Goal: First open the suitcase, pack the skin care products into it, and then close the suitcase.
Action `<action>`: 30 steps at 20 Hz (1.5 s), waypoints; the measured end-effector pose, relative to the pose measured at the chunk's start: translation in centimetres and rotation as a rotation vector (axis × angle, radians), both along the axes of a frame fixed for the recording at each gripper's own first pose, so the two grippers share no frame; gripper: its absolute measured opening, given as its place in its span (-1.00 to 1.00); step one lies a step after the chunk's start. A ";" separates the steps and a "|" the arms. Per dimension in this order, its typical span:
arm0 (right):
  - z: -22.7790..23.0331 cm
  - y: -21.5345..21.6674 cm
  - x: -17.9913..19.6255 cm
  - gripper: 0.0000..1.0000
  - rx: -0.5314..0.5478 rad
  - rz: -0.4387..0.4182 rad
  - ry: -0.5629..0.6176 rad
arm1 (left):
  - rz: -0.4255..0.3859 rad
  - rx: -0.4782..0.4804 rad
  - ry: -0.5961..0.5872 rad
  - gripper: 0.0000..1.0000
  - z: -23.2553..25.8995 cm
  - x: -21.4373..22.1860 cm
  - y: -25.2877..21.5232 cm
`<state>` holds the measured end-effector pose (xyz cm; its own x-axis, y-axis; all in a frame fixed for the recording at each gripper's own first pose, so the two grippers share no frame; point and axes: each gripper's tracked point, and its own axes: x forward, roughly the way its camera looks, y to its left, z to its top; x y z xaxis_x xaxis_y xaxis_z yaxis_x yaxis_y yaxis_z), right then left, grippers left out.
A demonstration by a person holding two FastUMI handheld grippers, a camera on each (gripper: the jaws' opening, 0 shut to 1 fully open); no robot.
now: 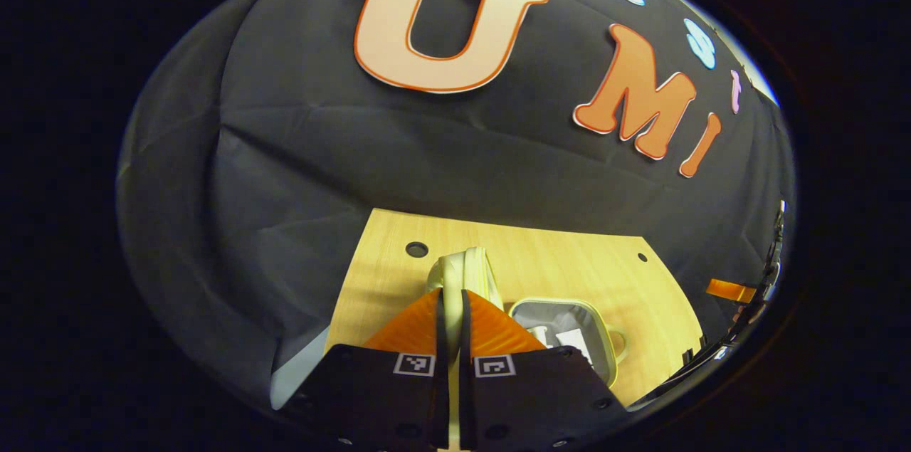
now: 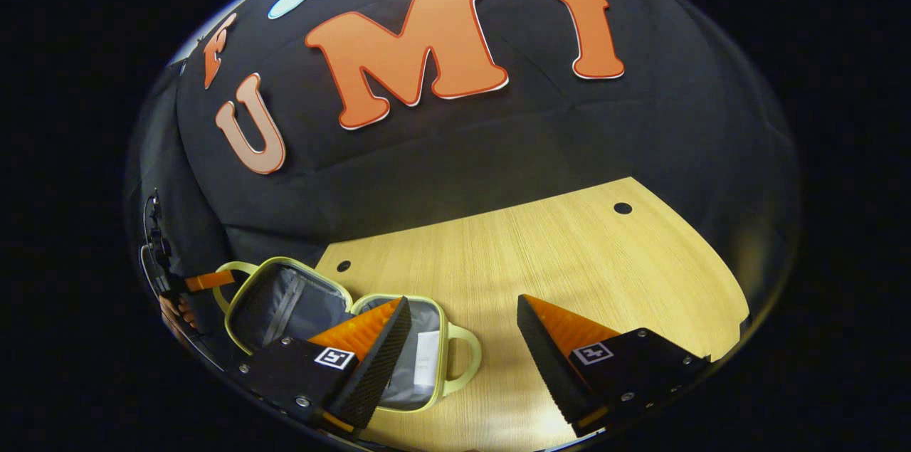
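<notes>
Lying open on the table [image 2: 541,260], the suitcase [image 2: 398,395] sits at 7 o'clock in the right gripper view.

- Suitcase: pale green rim, grey lining. Base flat; lid [image 2: 285,302] raised, tilted toward 10 o'clock. Long axis runs from 10 to 4 o'clock, with a handle [image 2: 466,356] pointing to 3 o'clock and another at the lid's far end, 9 o'clock.
- Contents: a white product [image 2: 427,359] lies inside the base, long axis toward 12 o'clock.
- Left gripper [image 1: 453,295]: fingers nearly together, clamped on the lid rim, which stands edge-on between them toward 12 o'clock. Base [image 1: 569,327] lies at 4 o'clock of the fingers, white items inside.
- Right gripper [image 2: 462,317]: fingers spread wide, holding nothing, above the table; its left finger overlaps the base.
</notes>
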<state>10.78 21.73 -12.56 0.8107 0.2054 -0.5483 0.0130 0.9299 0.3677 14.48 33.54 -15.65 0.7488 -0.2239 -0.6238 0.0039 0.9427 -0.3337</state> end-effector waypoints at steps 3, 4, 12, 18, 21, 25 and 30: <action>2.1 -0.2 1.7 0.91 0.035 0.010 -0.101 | -0.019 -0.023 -0.048 -0.88 2.7 -0.5 -3.8; 2.3 -0.3 1.8 0.91 0.043 0.024 -0.112 | -0.027 -0.029 -0.063 -0.88 3.6 -0.4 -5.5; 1.1 -2.4 2.1 0.91 0.057 0.098 -0.133 | -0.059 -0.062 -0.098 -0.88 6.4 -1.4 -15.5; -1.3 -5.7 1.3 0.91 0.069 0.130 -0.091 | -0.157 -0.096 -0.098 -0.88 4.4 -2.5 -27.2; -2.4 -7.6 1.2 0.91 0.102 0.127 -0.054 | -0.214 -0.134 -0.057 -0.88 2.2 -3.6 -31.9; -3.7 -10.1 1.0 0.91 0.097 0.136 -0.034 | -0.295 -0.162 0.023 -0.88 -2.8 -5.7 -38.0; -5.7 -12.1 0.5 0.91 0.094 0.183 -0.003 | -0.333 -0.044 0.140 -0.87 -9.5 -7.0 -42.7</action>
<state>11.29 9.61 -18.29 0.7571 0.3995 -0.5169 -0.1540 0.8781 0.4530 7.48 -9.19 -25.11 0.5379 -0.4701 -0.6997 0.2599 0.8821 -0.3929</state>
